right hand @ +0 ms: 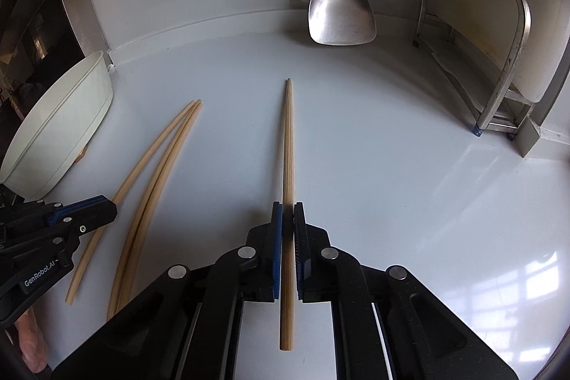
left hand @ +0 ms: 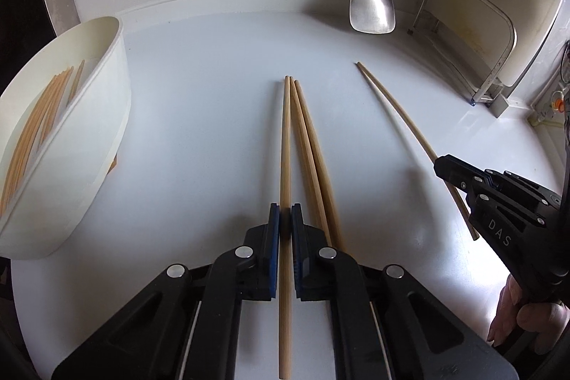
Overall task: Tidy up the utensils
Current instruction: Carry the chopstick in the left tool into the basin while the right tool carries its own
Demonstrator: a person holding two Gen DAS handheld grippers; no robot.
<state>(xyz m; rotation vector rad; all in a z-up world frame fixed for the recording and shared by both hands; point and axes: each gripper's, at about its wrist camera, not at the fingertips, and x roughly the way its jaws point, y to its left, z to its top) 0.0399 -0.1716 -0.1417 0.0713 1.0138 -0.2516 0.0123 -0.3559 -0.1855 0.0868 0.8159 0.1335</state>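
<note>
Left gripper (left hand: 285, 219) clamped on one chopstick (left hand: 285, 145), jaws narrow around its thick end, two more chopsticks (left hand: 313, 159) lying on the counter (left hand: 213, 95). Right gripper (right hand: 288, 219) likewise pinching a lone chopstick (right hand: 288, 138). Probably bound for the white tub (left hand: 107, 116) holding others.

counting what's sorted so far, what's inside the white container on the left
The white container holds a bundle of wooden chopsticks lying along its length. Its near wall covers their lower ends and the floor, so an exact count isn't possible.
</note>
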